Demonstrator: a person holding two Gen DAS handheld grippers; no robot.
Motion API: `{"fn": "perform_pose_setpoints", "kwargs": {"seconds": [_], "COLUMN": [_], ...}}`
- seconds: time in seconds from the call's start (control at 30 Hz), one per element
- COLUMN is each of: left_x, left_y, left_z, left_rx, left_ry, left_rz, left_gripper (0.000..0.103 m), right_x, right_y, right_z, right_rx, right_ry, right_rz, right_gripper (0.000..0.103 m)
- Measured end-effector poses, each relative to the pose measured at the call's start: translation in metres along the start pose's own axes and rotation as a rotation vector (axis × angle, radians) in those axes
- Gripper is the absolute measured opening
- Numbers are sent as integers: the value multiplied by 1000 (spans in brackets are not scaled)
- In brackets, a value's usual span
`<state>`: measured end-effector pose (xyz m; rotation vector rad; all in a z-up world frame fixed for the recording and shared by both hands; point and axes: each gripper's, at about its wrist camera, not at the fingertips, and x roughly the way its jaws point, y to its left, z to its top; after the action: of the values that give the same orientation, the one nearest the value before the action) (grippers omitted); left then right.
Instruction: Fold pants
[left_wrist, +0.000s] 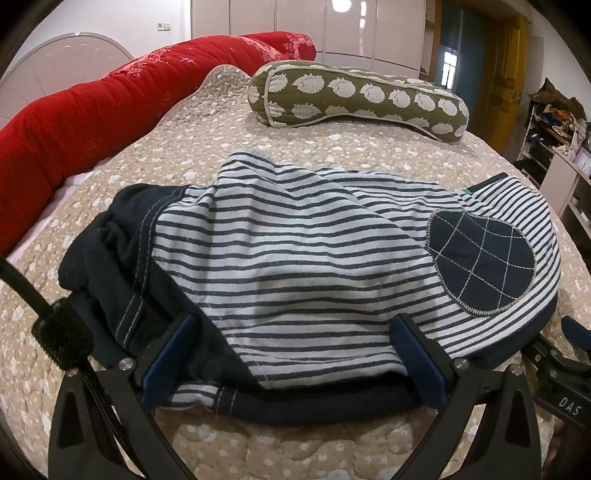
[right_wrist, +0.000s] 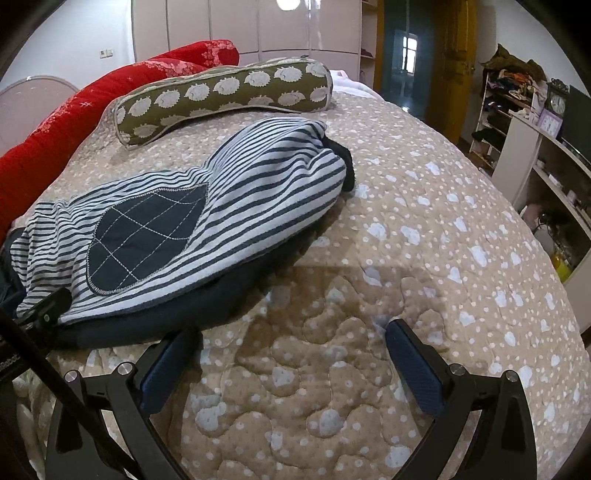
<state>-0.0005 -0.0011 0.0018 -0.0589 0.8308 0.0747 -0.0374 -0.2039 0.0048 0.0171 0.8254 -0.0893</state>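
The pants (left_wrist: 295, 266) are navy-and-white striped with a dark quilted knee patch (left_wrist: 484, 262) and a navy waistband. They lie folded in a lumpy heap on the beige quilted bed (left_wrist: 258, 450). My left gripper (left_wrist: 295, 332) is open, its two fingers straddling the near edge of the pants. In the right wrist view the pants (right_wrist: 229, 206) lie to the left. My right gripper (right_wrist: 295, 336) is open and empty over bare quilt, its left finger (right_wrist: 173, 354) just beside the navy hem.
A green bolster pillow with white hedgehog prints (left_wrist: 354, 99) lies beyond the pants. A red quilt roll (left_wrist: 110, 99) runs along the left of the bed. Shelves with clutter (right_wrist: 535, 129) stand to the right of the bed. The other gripper's body (left_wrist: 561, 373) shows at the right.
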Motion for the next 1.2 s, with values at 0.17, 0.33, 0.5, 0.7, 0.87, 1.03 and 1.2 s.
{"fn": "perform_pose_setpoints", "kwargs": {"seconds": [0.17, 0.33, 0.5, 0.7, 0.87, 1.03, 1.2], "left_x": [0, -1, -1, -2, -1, -1, -2], "left_y": [0, 1, 2, 2, 2, 2, 4], "left_z": [1, 1, 1, 0, 0, 0, -2], "left_rx": [-2, -6, -7, -6, -7, -8, -12], "left_ry": [-1, -9, -13, -13, -9, -10, -18], "left_rz": [-2, -8, -8, -6, 3, 8, -2], "left_gripper": [103, 103, 103, 103, 103, 103, 103], "right_x": [0, -3, -8, -16, -19, -14, 8], "right_y": [-1, -7, -15, -34, -56, -58, -66], "right_z": [0, -2, -4, -8, -14, 1, 37], "right_rx": [9, 21, 53, 133, 246, 252, 321], "right_ry": [1, -4, -18, -49, -68, 2, 33], "right_rz": [13, 33, 85, 202, 344, 390, 474], "right_gripper": [103, 103, 103, 103, 102, 103, 97]}}
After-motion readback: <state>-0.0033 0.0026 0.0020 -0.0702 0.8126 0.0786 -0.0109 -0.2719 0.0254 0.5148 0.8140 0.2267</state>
